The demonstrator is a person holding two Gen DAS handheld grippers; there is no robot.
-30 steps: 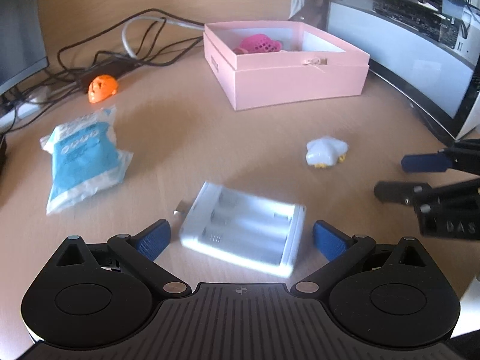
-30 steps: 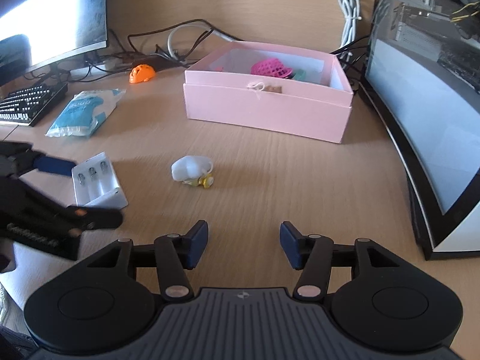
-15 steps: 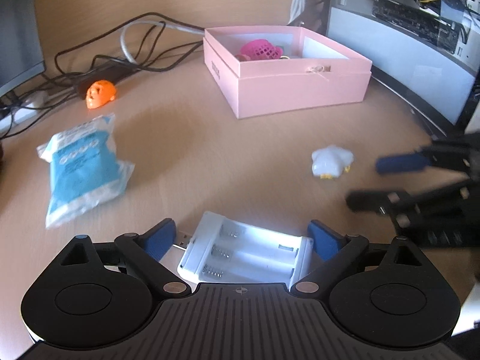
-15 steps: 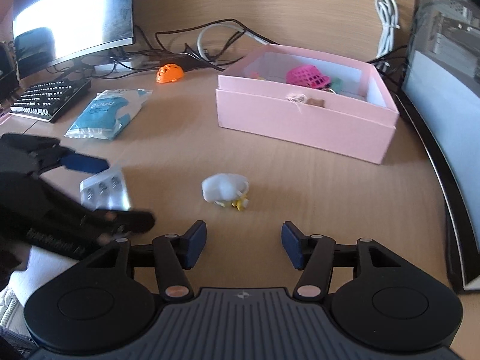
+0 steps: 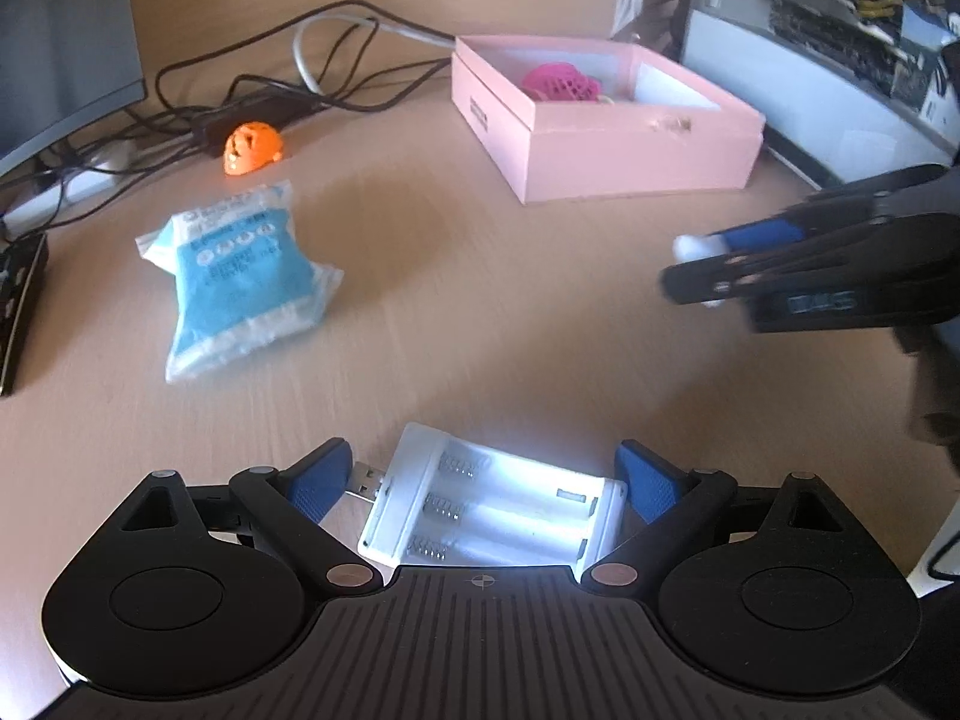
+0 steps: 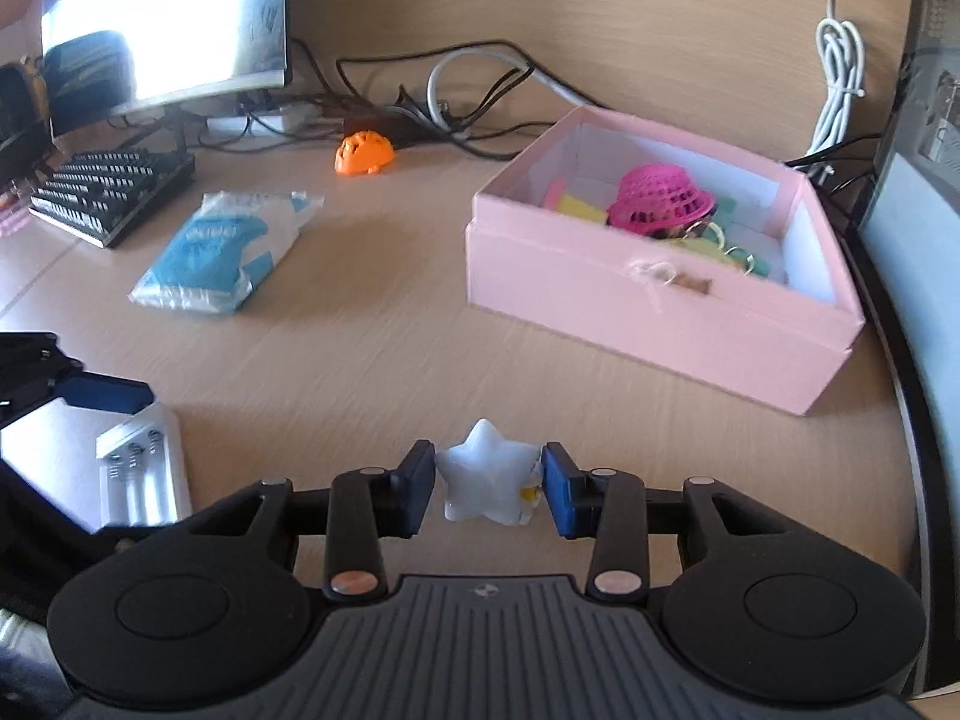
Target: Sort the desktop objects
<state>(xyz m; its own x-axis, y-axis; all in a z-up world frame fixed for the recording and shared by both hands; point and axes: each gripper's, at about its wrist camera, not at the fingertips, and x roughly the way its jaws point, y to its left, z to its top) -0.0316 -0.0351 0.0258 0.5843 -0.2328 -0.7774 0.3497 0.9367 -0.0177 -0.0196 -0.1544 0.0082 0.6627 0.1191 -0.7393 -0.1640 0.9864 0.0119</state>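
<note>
At 2 o'clock, pink box (image 6: 660, 306) partly filled; I am pinching star toy (image 6: 487, 471) with right gripper (image 6: 487, 483); left gripper (image 5: 480, 480) straddling battery charger (image 5: 492, 507), unclosed; pouch (image 6: 222, 249), orange shell (image 6: 364, 153) remaining.

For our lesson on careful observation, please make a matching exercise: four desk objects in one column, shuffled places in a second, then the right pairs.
1 white star toy
2 battery charger
3 pink mesh ball
4 orange toy

A inside the pink box
B by the cables
C between the right gripper fingers
D between the open left gripper fingers

1-C, 2-D, 3-A, 4-B
</note>
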